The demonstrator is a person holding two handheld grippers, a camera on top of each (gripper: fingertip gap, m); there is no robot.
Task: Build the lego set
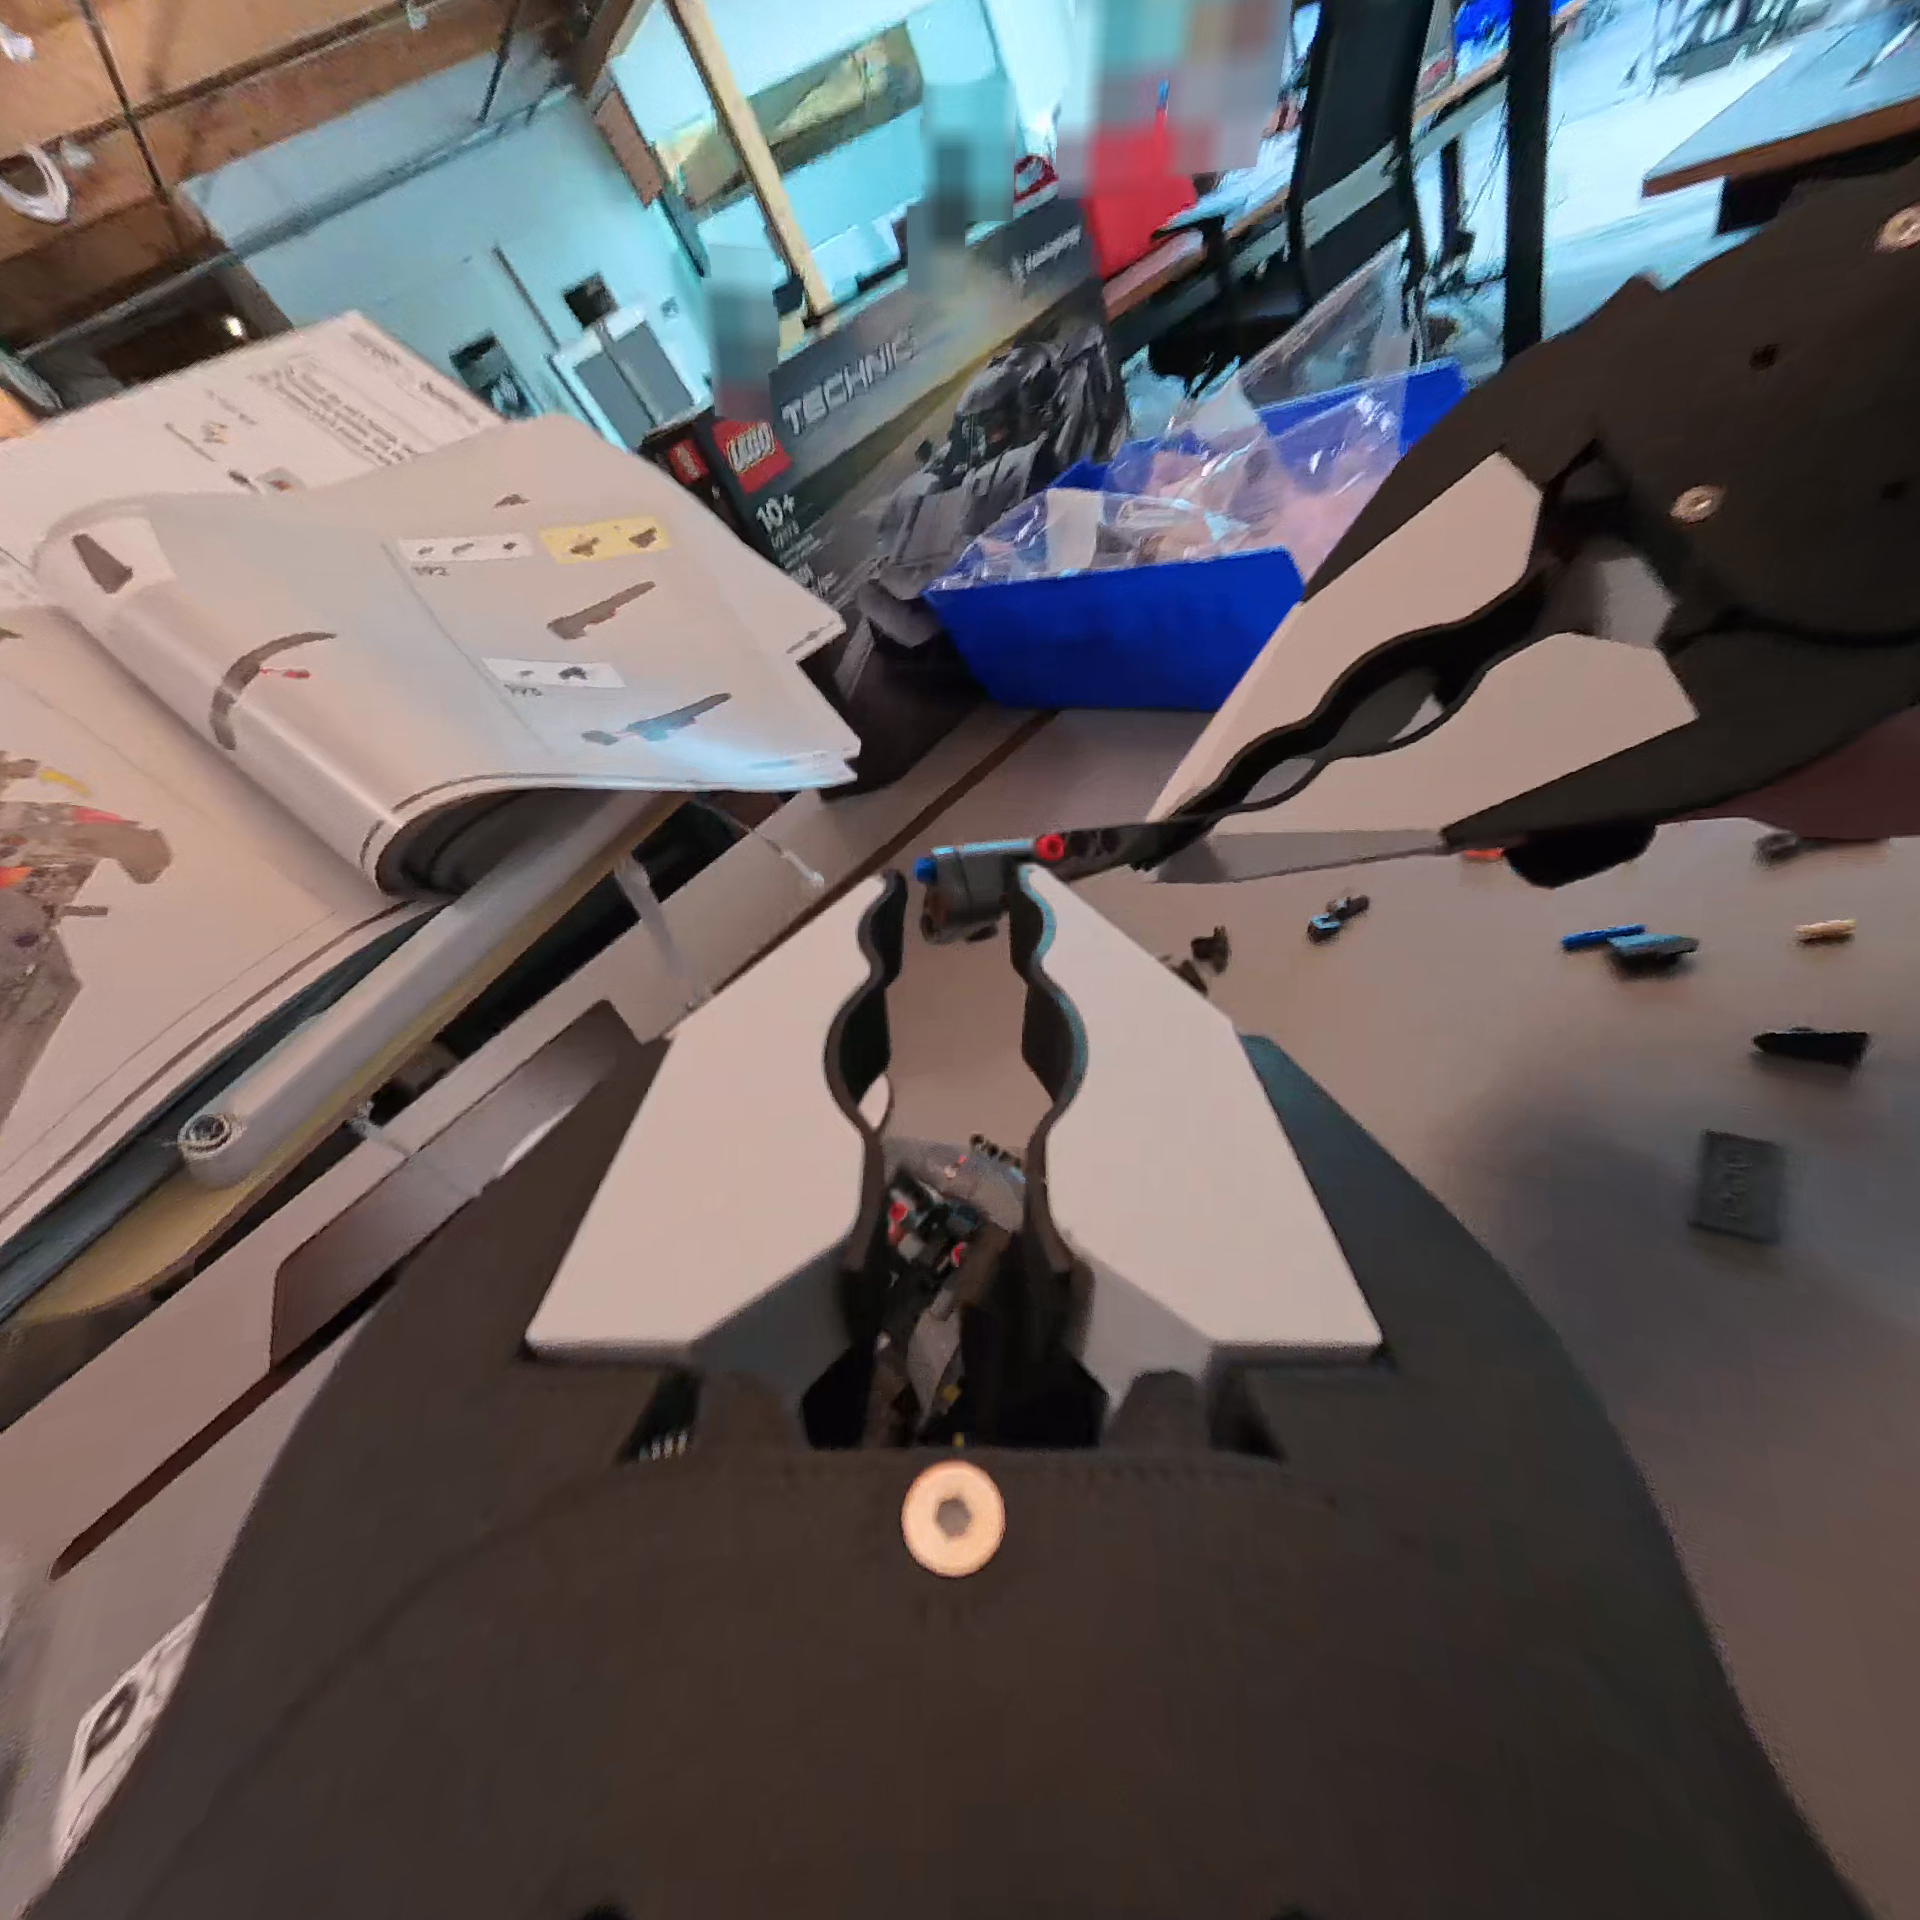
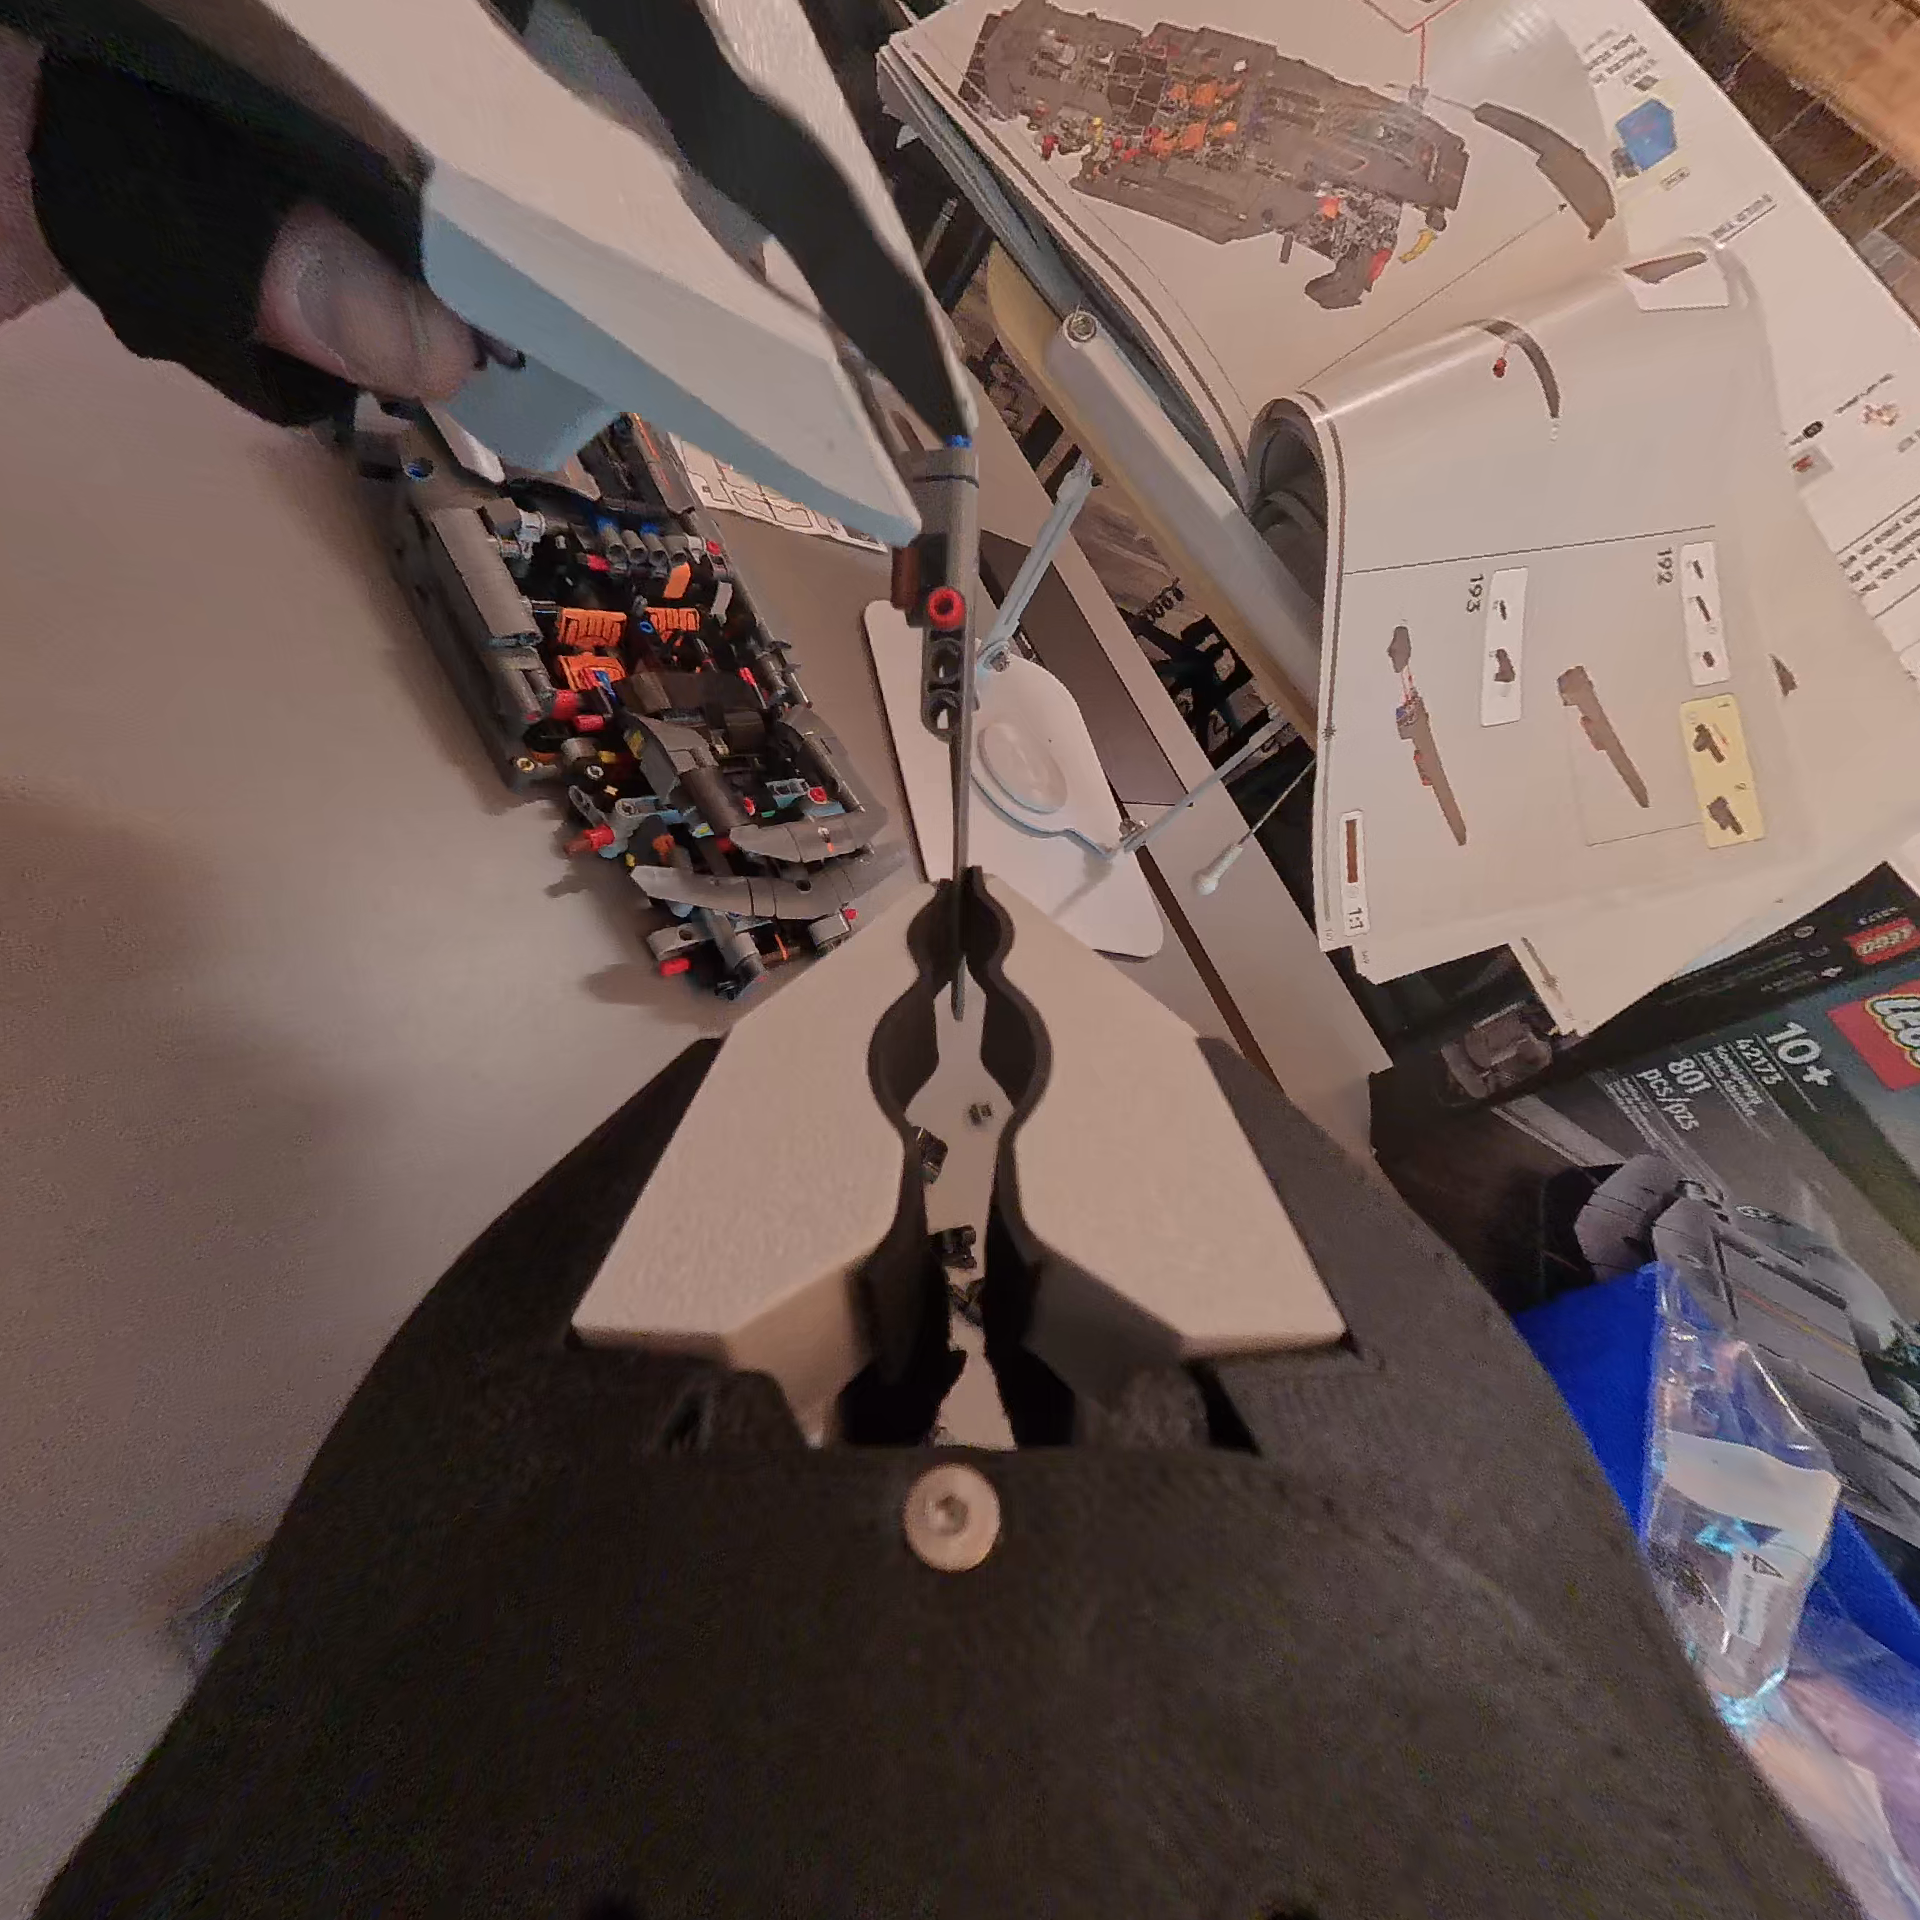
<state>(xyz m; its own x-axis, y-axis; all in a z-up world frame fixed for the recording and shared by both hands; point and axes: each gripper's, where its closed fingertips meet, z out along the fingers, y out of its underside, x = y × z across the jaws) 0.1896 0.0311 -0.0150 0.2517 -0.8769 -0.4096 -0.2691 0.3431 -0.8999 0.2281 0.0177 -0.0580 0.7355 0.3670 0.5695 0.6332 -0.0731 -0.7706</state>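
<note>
A slim dark beam (image 2: 943,665) with a red pin (image 2: 943,606) carries a grey connector (image 2: 943,488) with a blue pin at its far end. My right gripper (image 2: 961,894) is shut on the beam's near end and holds it above the table. My left gripper (image 1: 961,888) is shut on the grey connector (image 1: 971,878). In the left wrist view the right gripper (image 1: 1174,831) comes in from the right with the beam (image 1: 1101,840). In the right wrist view the left gripper (image 2: 935,468) reaches in from the upper left. The part-built model (image 2: 644,707) lies on the table below.
An open instruction booklet (image 1: 416,644) lies on a stand at the left. The set's box (image 1: 935,416) and a blue bin (image 1: 1122,623) with plastic bags stand behind. Several loose pieces (image 1: 1652,945) and a dark plate (image 1: 1735,1184) lie on the table at the right. A gloved hand (image 2: 208,229) holds the left gripper. About 7 cm separates my left fingertips from my right.
</note>
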